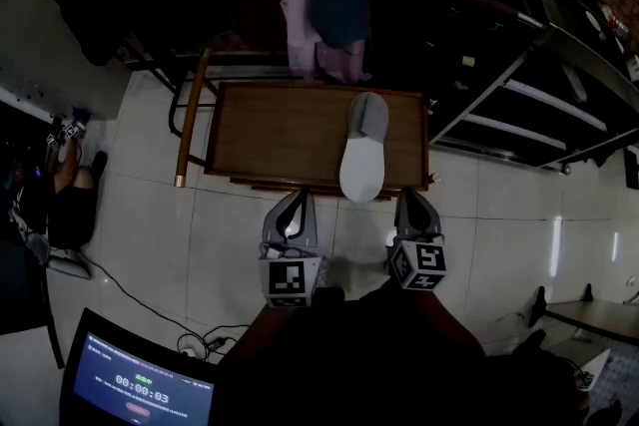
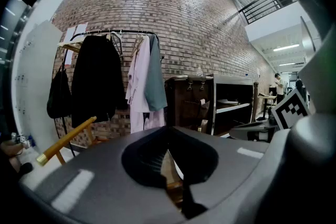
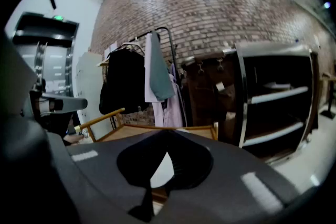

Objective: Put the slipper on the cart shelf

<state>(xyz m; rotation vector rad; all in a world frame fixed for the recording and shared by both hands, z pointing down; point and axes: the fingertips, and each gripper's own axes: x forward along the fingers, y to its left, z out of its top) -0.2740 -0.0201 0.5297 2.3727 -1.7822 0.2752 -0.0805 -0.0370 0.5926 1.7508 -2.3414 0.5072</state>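
The slipper (image 1: 363,153) is lying on the top tray of the wooden cart (image 1: 275,137), on the tray's right half, with its grey end pointing toward the far rim and its white end hanging over the near rim. The 2 grippers are hovering over the tiled floor (image 1: 150,214) just in front of the cart, both tilting slightly downward toward it. The left gripper (image 1: 299,197) is sitting to the left of the slipper's near end and apart from it; in the left gripper view its jaws are meeting at the tips (image 2: 168,127), closed with nothing between them, and the cart's wood is showing through the gap behind the tips. The right gripper (image 1: 408,197) is sitting just to the right of the slipper's near end, not touching it; in the right gripper view its jaws are likewise pressing together at the tips (image 3: 167,131), holding nothing, and the slipper's white surface (image 3: 159,171) is showing through the gap behind them. Beyond the cart, a clothes rack (image 2: 113,33) is carrying 1 dark coat (image 2: 94,81) and several lighter garments against a brick wall (image 2: 199,23), and a dark shelf unit (image 1: 519,105) is standing to the cart's right. A screen (image 1: 140,389) is glowing at the lower left of the head view.
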